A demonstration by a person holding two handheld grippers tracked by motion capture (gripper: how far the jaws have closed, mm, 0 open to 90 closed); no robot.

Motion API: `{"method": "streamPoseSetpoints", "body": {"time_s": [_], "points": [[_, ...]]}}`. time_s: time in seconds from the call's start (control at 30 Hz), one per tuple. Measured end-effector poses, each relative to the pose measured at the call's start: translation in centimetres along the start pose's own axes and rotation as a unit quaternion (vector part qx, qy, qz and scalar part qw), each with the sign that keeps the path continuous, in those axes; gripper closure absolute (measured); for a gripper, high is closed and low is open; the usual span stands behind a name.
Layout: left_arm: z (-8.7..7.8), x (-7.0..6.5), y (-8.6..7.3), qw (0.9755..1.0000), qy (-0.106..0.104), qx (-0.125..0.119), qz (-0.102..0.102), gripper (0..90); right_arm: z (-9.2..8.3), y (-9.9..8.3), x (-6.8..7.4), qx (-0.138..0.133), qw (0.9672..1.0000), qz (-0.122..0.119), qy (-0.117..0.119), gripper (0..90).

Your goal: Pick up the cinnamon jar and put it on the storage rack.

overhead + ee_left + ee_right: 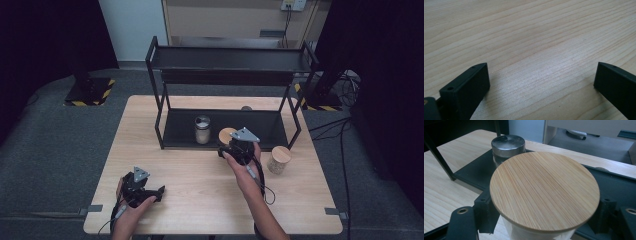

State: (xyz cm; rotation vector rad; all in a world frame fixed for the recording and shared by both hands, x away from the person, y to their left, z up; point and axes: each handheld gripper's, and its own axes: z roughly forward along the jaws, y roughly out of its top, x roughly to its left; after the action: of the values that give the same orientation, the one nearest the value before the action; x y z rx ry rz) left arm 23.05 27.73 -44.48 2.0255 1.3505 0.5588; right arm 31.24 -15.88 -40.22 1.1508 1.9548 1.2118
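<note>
The right gripper [544, 220] clamps a bamboo-lidded jar [544, 191] at the front edge of the black rack [175, 131] (a metal-lidded jar [508, 145] stands just behind). The left gripper [541, 85] rests over bare table [536, 37], jaws wide apart.

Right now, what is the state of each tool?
Left tool: open, holding nothing, above the table.
Right tool: closed on the bamboo-lidded jar.

Black claws [541, 85], grey three-cornered plates

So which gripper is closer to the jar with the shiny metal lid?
Right. The right gripper holds a bamboo-lidded jar just beside the metal-lidded jar. The left gripper sits far away, near the table's front edge.
</note>
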Motion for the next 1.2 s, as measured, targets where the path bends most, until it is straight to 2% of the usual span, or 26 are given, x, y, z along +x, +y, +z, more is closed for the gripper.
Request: {"method": "streamPoseSetpoints", "body": {"time_s": [0.33, 1.2], "points": [[0.0, 0.0, 0.0, 1.0000, 0.000, 0.000, 0.000, 0.0, 0.7, 0.5, -0.4, 0.001, 1.0000, 0.006, -0.006, 25.8], [0.1, 0.1, 0.1, 1.0000, -0.002, 0.000, 0.002, 0.0, 3.9, 2.6, -0.5, 0.001, 0.9999, 0.013, 0.000, 25.8]]}}
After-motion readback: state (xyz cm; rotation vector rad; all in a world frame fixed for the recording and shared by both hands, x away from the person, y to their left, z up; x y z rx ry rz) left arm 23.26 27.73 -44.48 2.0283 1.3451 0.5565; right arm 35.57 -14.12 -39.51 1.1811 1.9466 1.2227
